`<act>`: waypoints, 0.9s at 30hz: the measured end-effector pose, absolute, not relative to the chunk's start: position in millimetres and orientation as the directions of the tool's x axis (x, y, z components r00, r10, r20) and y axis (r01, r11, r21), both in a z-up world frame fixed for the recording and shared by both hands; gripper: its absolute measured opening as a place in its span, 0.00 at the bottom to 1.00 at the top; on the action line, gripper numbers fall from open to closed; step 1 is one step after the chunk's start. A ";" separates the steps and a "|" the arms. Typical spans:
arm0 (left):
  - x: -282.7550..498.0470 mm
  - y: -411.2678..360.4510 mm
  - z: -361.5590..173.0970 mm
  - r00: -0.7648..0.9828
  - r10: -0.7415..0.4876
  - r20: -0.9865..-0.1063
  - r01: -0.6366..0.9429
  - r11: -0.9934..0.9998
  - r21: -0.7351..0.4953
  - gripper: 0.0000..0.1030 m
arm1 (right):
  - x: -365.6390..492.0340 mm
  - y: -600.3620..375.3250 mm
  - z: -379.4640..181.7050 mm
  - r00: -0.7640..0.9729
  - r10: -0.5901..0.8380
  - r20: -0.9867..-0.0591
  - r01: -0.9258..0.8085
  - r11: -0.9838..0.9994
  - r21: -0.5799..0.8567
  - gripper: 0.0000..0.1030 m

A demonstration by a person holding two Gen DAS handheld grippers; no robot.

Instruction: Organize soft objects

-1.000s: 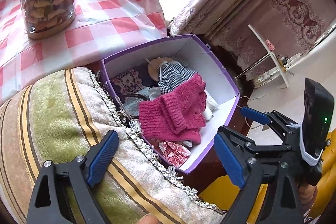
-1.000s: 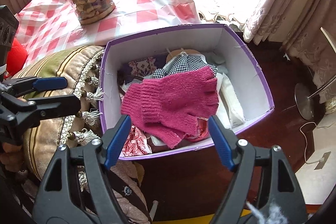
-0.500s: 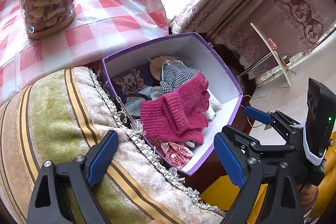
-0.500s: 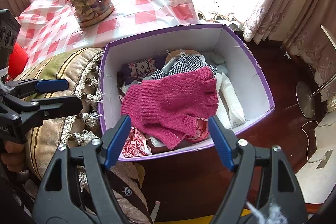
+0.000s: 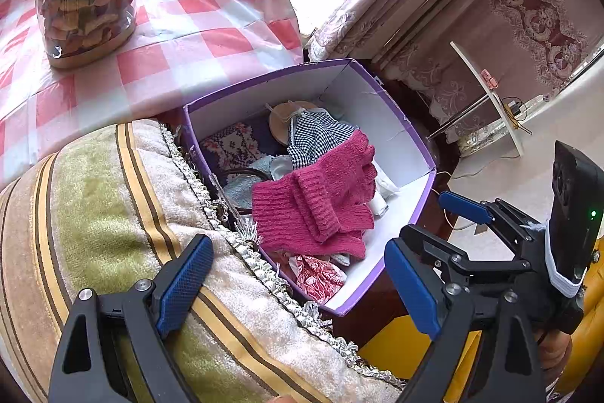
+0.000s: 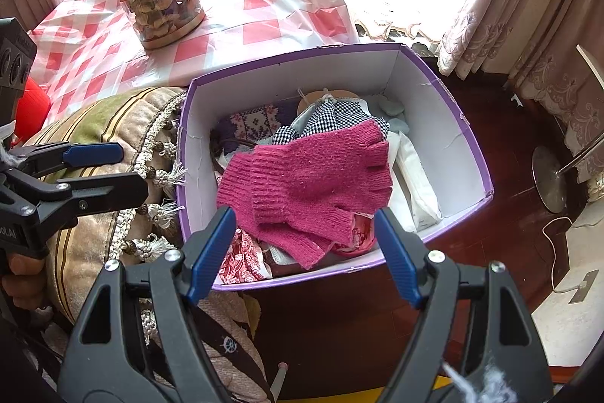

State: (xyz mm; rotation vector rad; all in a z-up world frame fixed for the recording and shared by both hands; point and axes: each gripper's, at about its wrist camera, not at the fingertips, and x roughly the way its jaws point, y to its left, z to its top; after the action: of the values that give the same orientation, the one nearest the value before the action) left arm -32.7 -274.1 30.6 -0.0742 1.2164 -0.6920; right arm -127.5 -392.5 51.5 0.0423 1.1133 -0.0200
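A purple box with white inner walls holds a pile of soft things. Two magenta knit fingerless gloves lie on top, also in the left wrist view. Under them lie a black-and-white check cloth, a patterned knit piece and a red print fabric. My right gripper is open and empty, just above the box's near rim. My left gripper is open and empty, over a striped tasselled cushion left of the box.
A glass jar with a gold lid stands on a red-and-white check tablecloth behind the box. A red object lies at the far left. Curtains and a lamp base stand at right on dark wood.
The left wrist view has shifted a little: the box sits slightly higher and further off. The right gripper has barely moved. Both grippers stay open; the gloves stay in the box.
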 end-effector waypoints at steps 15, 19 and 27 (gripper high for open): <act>-32.6 -274.0 30.6 0.171 -0.525 -0.834 0.448 0.795 -0.409 0.90 | -127.4 -392.5 51.1 0.442 0.004 -0.897 0.041 0.999 0.025 0.76; -32.4 -273.9 30.7 0.184 -0.521 -0.833 0.441 0.802 -0.404 0.90 | -127.8 -393.7 51.0 0.443 0.004 -0.896 0.044 0.999 0.026 0.76; -30.9 -275.2 29.7 0.214 -0.502 -0.838 0.407 0.826 -0.391 0.90 | -128.6 -395.7 50.7 0.444 0.001 -0.896 0.055 0.998 0.028 0.76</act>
State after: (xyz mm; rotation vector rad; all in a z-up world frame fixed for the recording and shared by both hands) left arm -30.9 -275.2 29.7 -0.0926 1.2003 -0.6314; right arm -128.6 -395.7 50.7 0.0556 1.1108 -0.0338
